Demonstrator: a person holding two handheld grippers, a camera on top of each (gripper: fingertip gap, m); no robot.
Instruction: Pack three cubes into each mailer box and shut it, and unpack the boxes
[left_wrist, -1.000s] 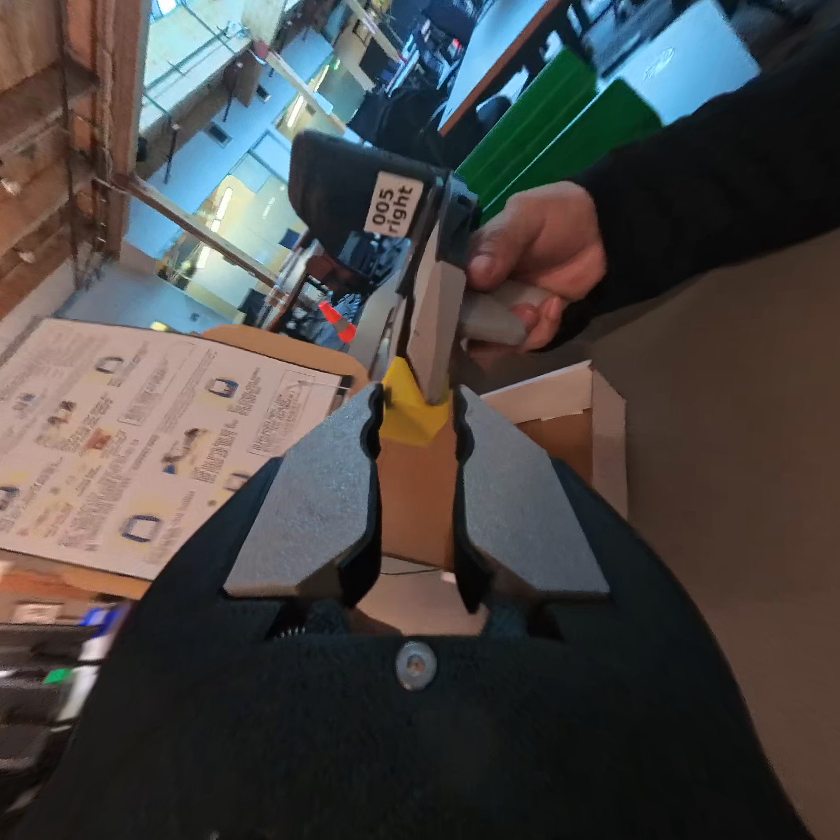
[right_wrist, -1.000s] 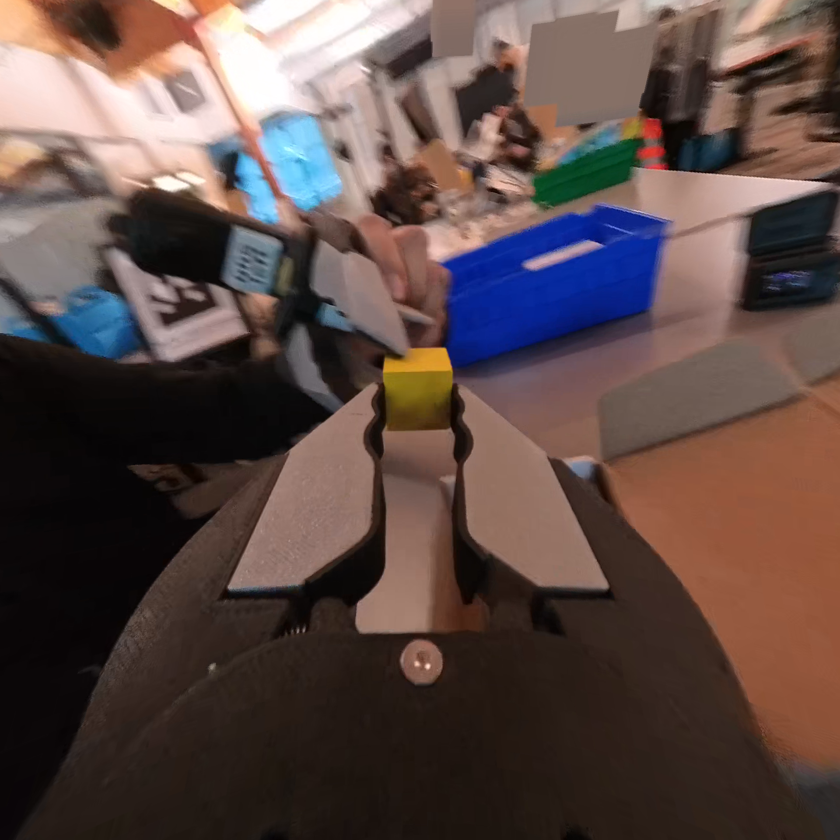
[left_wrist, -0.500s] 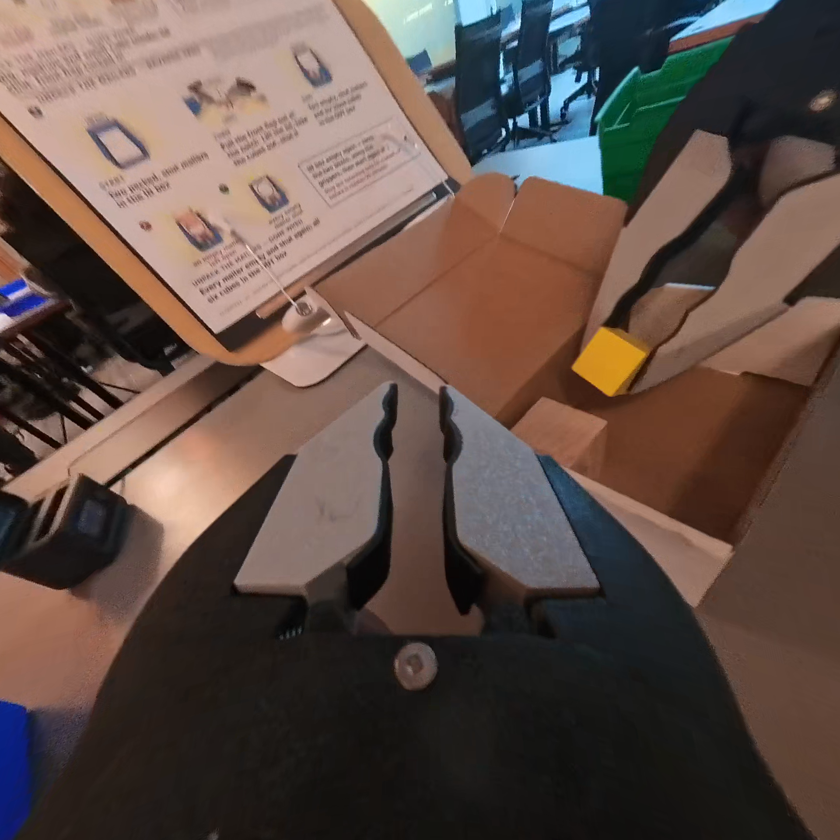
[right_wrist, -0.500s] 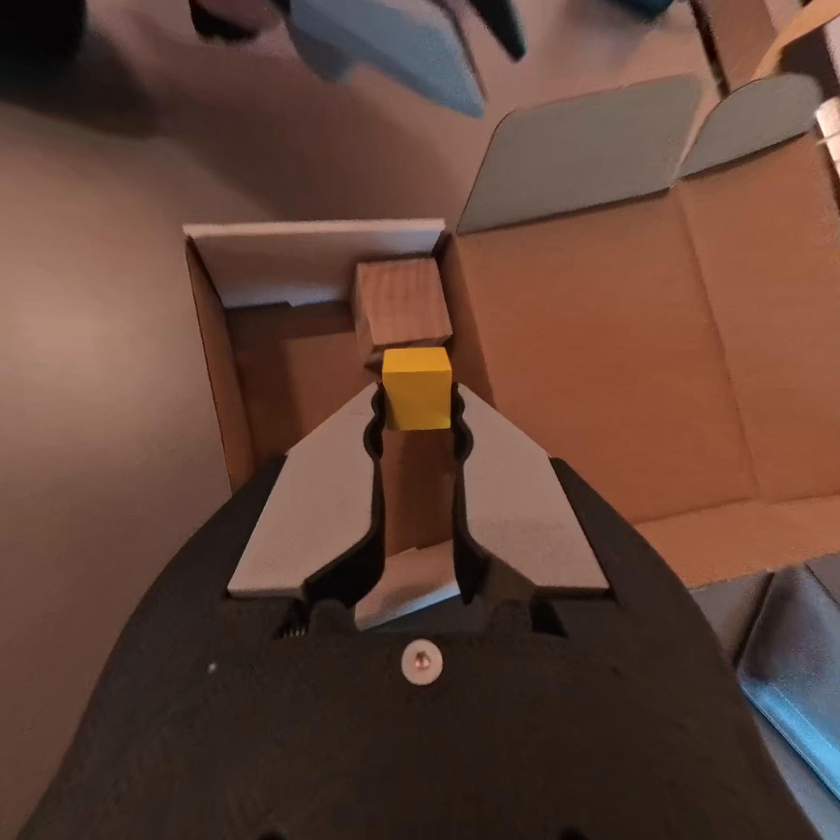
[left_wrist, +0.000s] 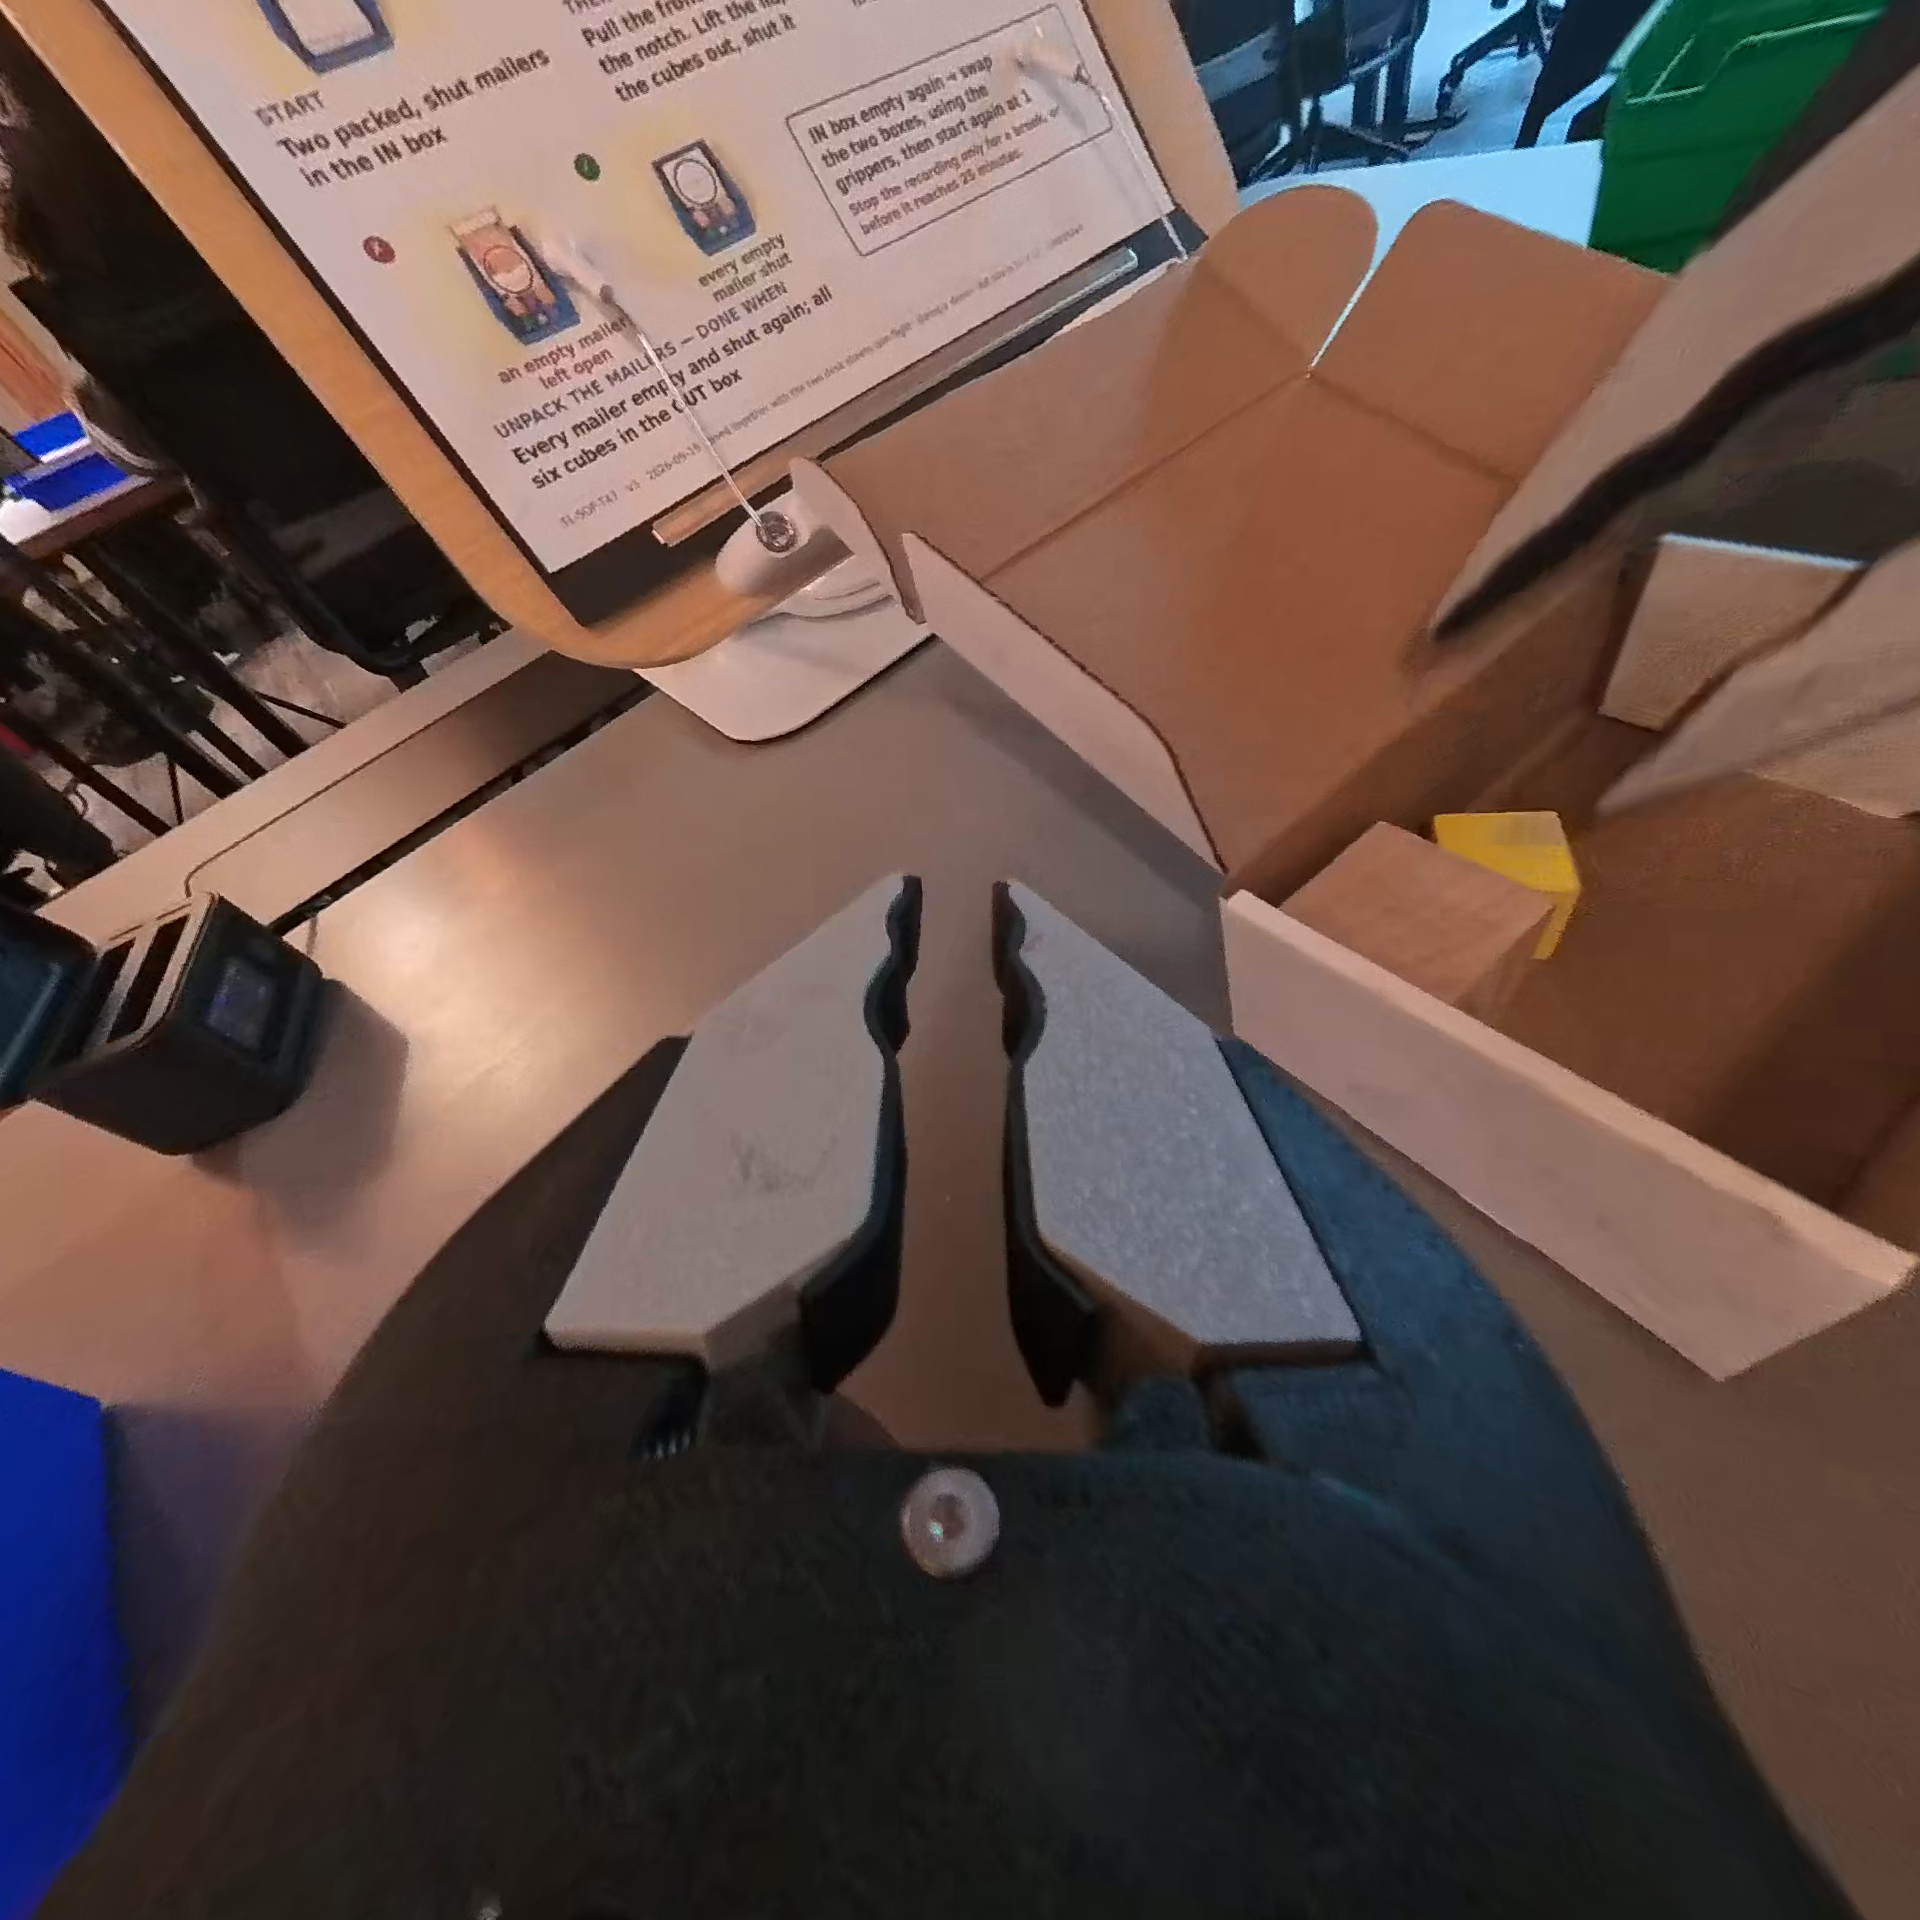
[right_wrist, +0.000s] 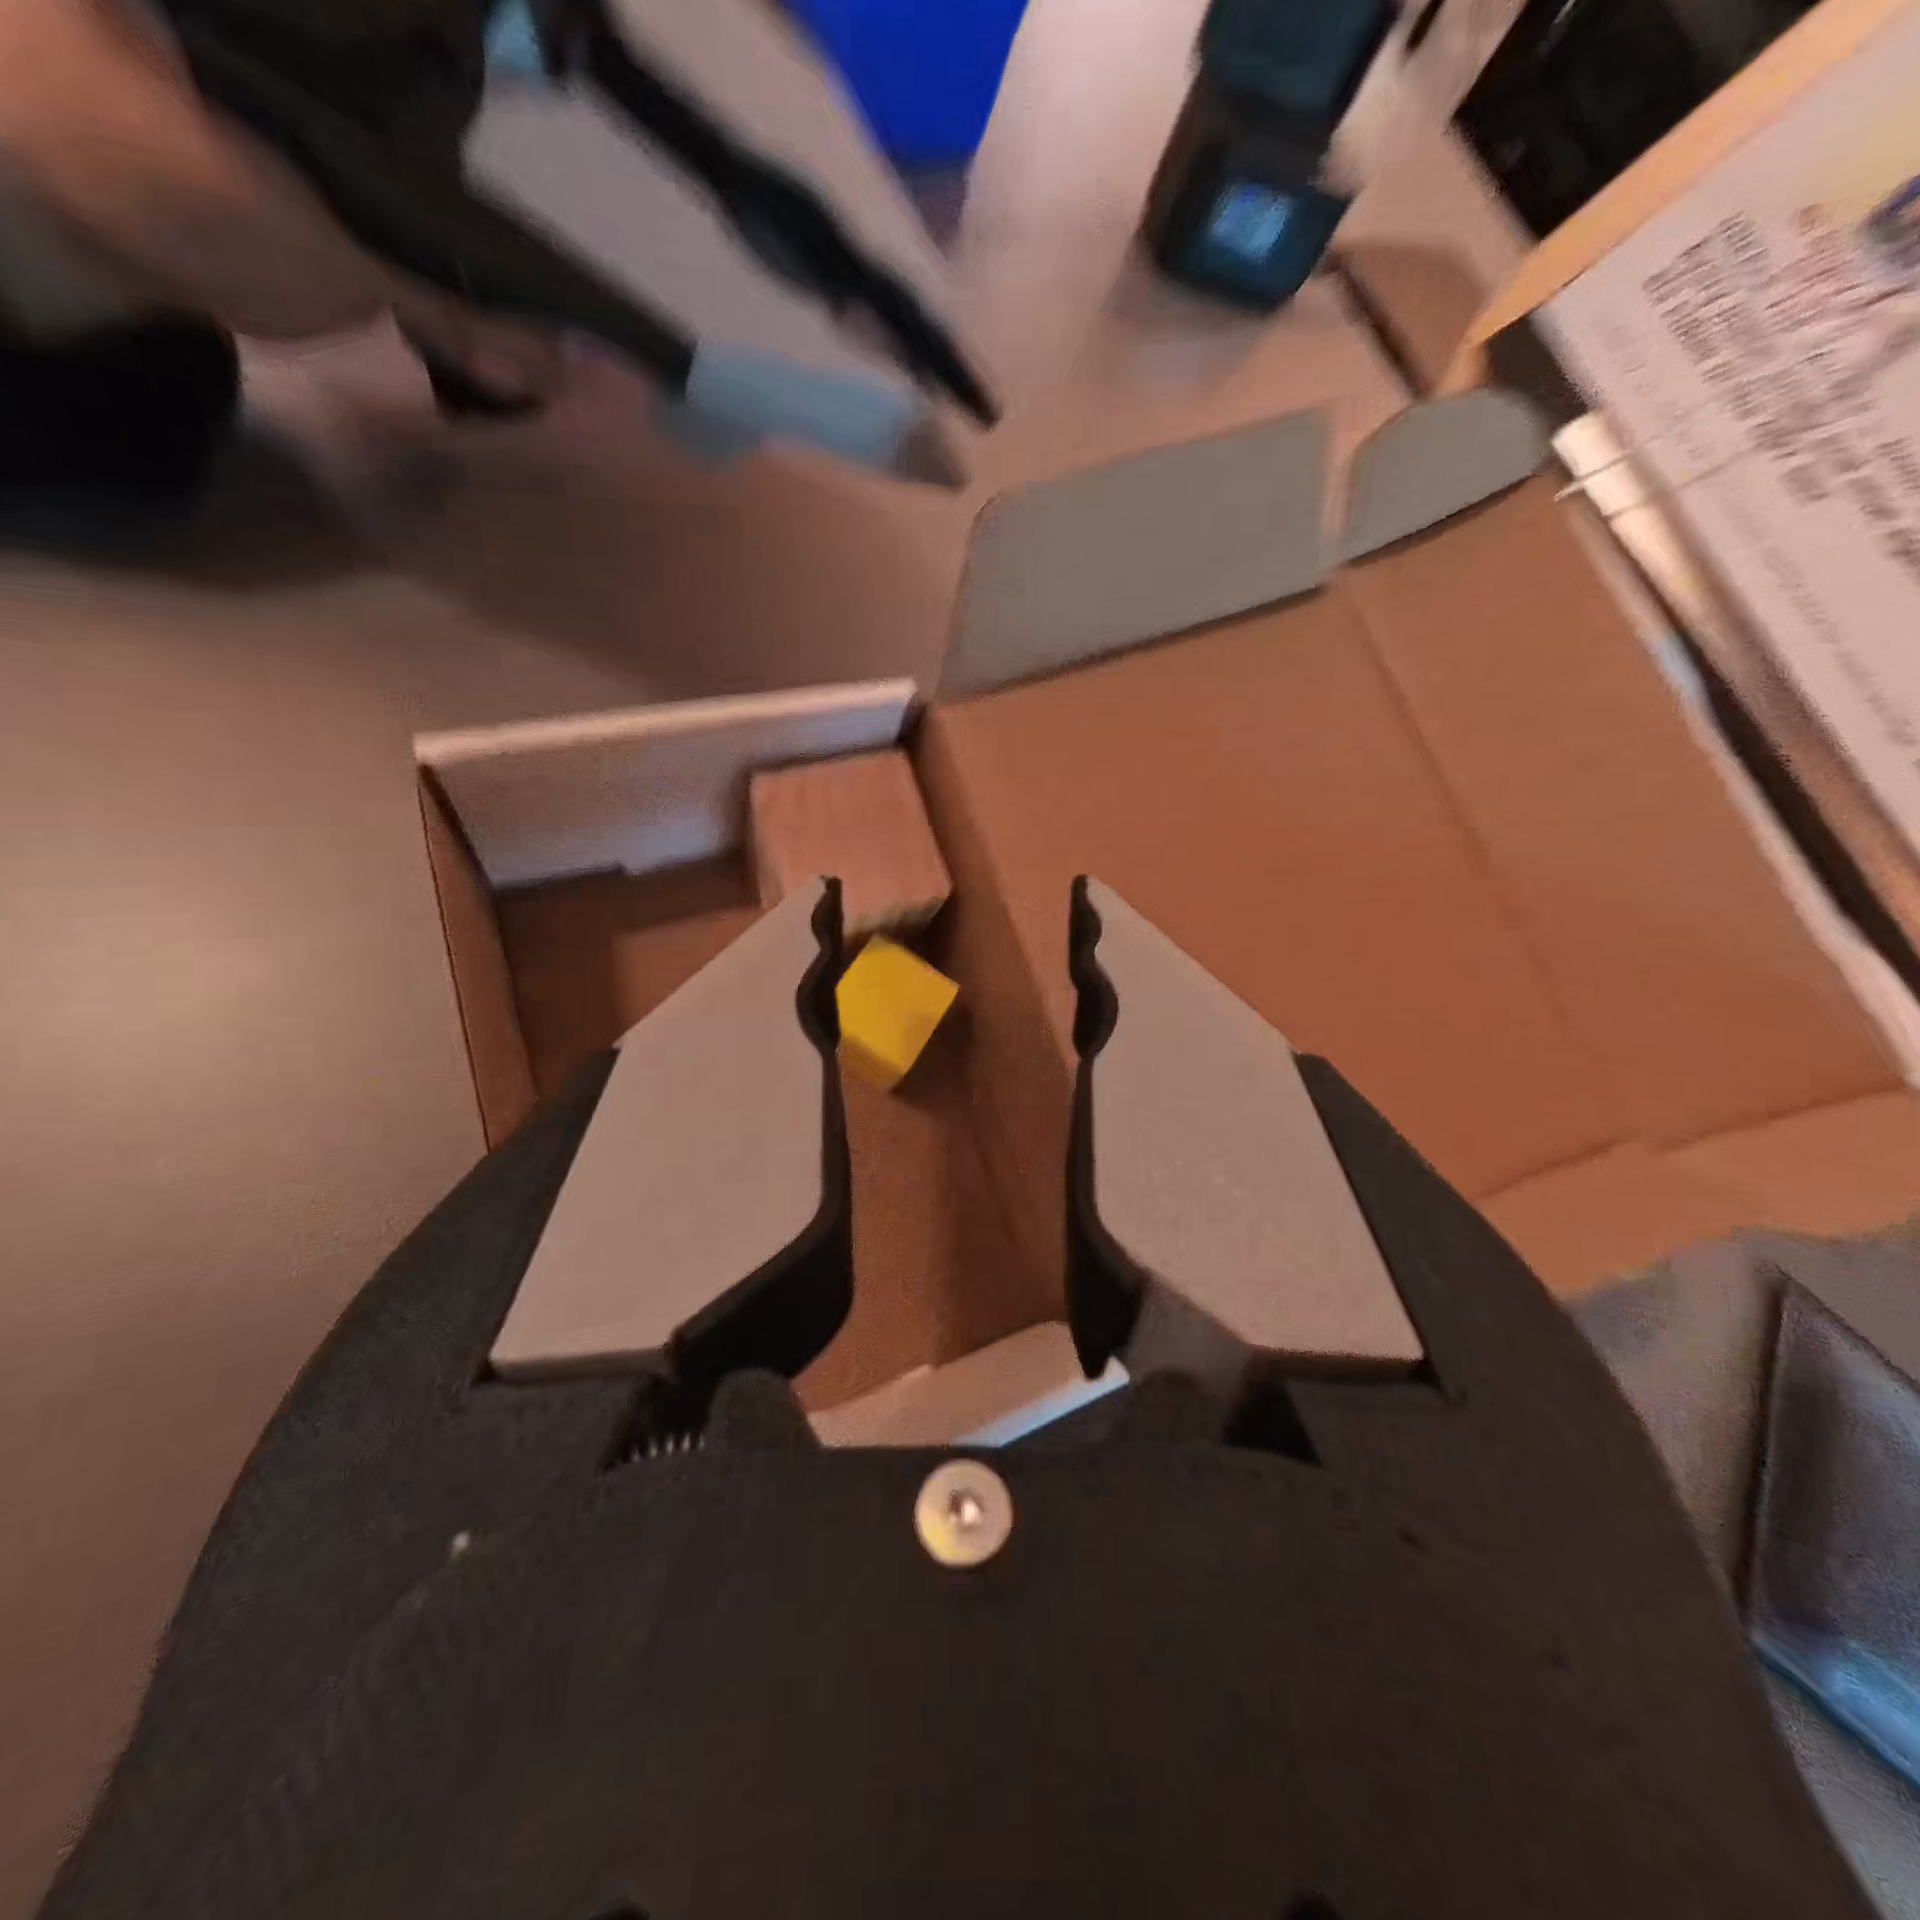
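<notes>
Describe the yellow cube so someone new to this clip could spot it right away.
Find the open mailer box lying on the table, its lid folded back flat. Inside its tray, beneath the open right gripper, sits the yellow cube beside a wooden cube. It is the smaller one and the only bright yellow thing there.

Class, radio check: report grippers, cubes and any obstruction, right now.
Right gripper open above the mailer. Left gripper empty, fingers nearly together, over the table. Yellow cube in the mailer by wooden cube. Nothing in the way.
</notes>
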